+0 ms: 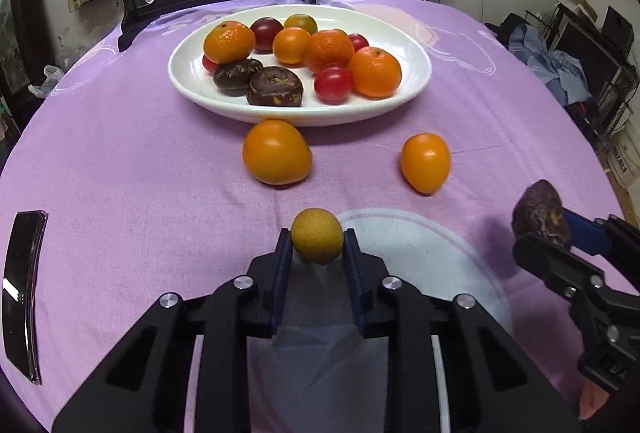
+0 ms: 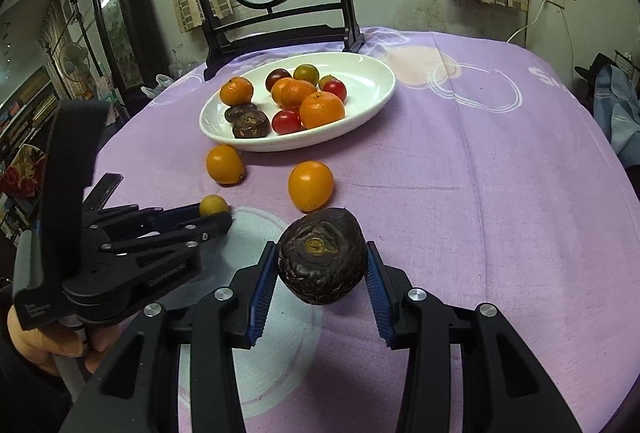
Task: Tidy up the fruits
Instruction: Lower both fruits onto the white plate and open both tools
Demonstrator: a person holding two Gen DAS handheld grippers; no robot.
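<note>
Bench (image 1: 120, 153), round, draped in a lilac cloth with pale ring motifs; the white oval plate (image 1: 416, 73) on it serves as landmark. Behind the plate: a dark wooden stand (image 2: 280, 29) bearing a round painted panel of red fruit. On the plate: three mandarins (image 1: 375, 72), a smooth orange fruit, several red and dark cherry tomatoes (image 1: 333, 85) and two dark brown wrinkled fruits (image 1: 275, 87) at its near-left side. Just before the plate's near rim, on the cloth: one large orange fruit (image 1: 277, 152), nearly touching the rim; a second orange fruit (image 1: 425, 162) lies apart to the near right. Further toward the viewer from the plate: left claw (image 1: 317, 245), clenched on a small yellow-brown round fruit (image 1: 317, 241), pads pressing both its sides, low over the cloth. To the near right of the plate: right claw (image 2: 322, 265), grasping a dark brown wrinkled fruit (image 2: 322, 255) between blue ribbed pads, held clear above the cloth. Far to the near left of the plate: a black phone (image 1: 24, 293), lying flat.
</note>
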